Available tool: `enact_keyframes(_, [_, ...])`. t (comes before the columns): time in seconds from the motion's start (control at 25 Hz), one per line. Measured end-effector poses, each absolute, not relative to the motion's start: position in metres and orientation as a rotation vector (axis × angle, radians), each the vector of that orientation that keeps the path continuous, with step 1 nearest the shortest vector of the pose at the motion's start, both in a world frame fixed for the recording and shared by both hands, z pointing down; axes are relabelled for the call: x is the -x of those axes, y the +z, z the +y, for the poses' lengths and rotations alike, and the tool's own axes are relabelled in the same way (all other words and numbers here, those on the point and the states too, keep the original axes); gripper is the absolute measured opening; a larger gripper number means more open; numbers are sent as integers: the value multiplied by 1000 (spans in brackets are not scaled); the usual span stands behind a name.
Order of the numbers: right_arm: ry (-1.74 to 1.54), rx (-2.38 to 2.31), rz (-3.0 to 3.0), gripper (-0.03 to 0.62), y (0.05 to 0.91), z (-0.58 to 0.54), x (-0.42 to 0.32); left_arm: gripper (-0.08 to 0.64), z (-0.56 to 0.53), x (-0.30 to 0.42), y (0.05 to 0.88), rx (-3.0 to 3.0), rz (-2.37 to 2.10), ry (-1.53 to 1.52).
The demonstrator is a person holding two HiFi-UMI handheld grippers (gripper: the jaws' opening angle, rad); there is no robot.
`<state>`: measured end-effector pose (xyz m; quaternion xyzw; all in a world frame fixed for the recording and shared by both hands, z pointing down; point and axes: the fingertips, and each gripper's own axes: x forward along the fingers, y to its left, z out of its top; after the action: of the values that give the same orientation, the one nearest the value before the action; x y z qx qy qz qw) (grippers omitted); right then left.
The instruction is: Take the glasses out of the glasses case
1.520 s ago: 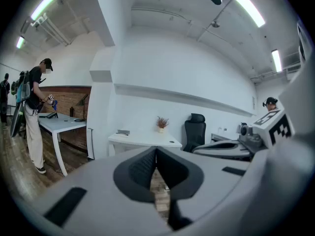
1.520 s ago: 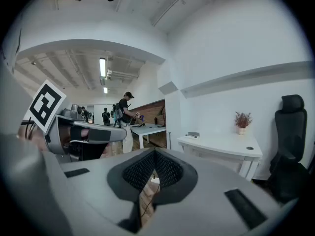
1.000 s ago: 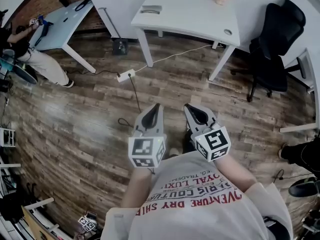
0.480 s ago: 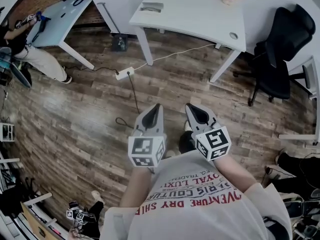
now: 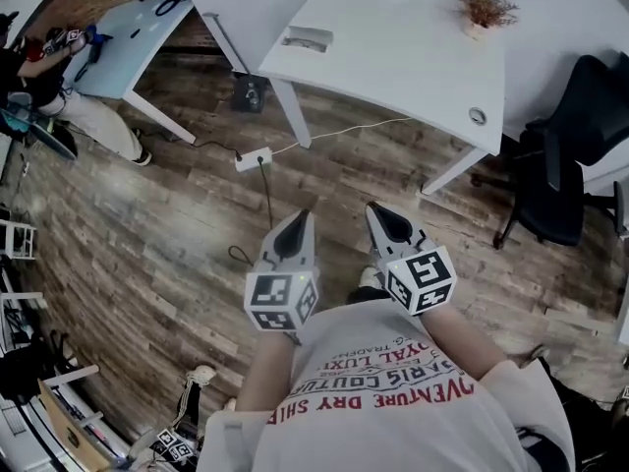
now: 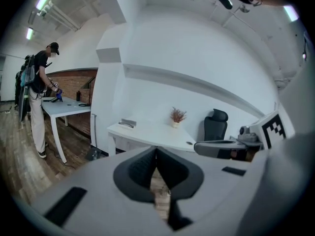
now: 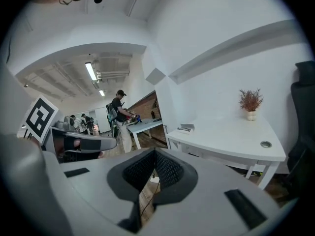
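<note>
A small grey glasses case [image 5: 307, 37] lies closed near the left edge of the white table [image 5: 393, 57], far ahead of both grippers. It also shows in the left gripper view as the case [image 6: 128, 124] and in the right gripper view as the case [image 7: 185, 128]. My left gripper [image 5: 299, 220] and right gripper [image 5: 379, 214] are held side by side in front of my chest, above the wooden floor. Both point toward the table. The left gripper [image 6: 156, 154] is shut with nothing in it, and so is the right gripper [image 7: 154, 157]. No glasses are visible.
A potted dry plant [image 5: 482, 13] stands at the table's far side, and a cable hole [image 5: 477, 117] marks its right corner. A black office chair [image 5: 565, 165] is to the right. A power strip [image 5: 254, 157] with cables lies on the floor ahead. A person [image 5: 44, 96] works at another table, far left.
I have walked forward: the white table and case are nearer and lower in the head view. Both grippers stayed shut and side by side.
</note>
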<state>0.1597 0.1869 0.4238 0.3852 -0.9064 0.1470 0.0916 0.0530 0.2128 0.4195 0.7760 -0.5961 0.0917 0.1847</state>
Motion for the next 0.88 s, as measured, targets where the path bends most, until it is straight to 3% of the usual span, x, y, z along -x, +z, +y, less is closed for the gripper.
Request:
enact_keyframes(0.56, [475, -1146, -2661, 12, 439, 70, -179, 8, 100, -65, 442, -2125, -1648, 227])
enact_keyframes(0.88, [513, -1290, -2599, 12, 446, -13, -145, 8, 2, -26, 438, -2261, -1575, 329])
